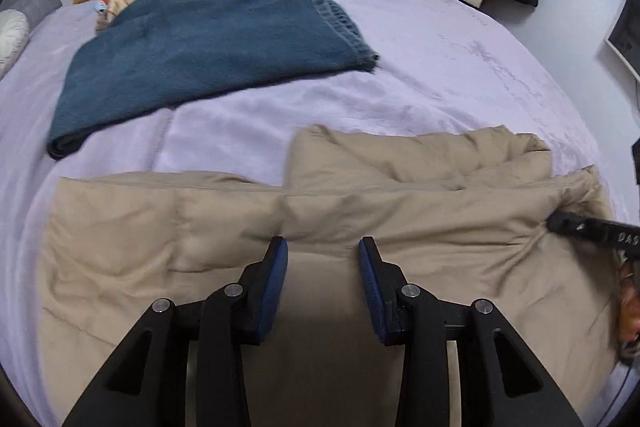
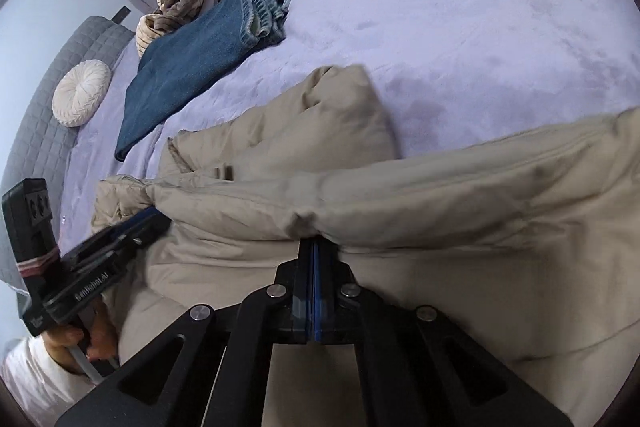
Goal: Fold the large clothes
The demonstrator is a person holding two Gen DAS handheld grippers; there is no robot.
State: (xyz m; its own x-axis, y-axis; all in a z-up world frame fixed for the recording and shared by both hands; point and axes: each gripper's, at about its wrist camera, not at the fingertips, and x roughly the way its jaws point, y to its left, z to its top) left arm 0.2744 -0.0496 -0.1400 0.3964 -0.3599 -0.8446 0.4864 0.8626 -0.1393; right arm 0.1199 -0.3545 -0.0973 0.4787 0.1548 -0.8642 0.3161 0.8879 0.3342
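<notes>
Though puffy, coat (image 2: 460,195) in hand-held gripper (image 2: 316,247)

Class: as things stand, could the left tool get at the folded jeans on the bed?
Probably yes. The left tool sits on the beige coat. Only bare bedspread lies between coat and jeans, though it must let go of any cloth first.

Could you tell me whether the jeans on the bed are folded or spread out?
Folded. The jeans lie doubled over, with a rounded fold at the near end and stacked hem edges at the far end on the bed.
</notes>
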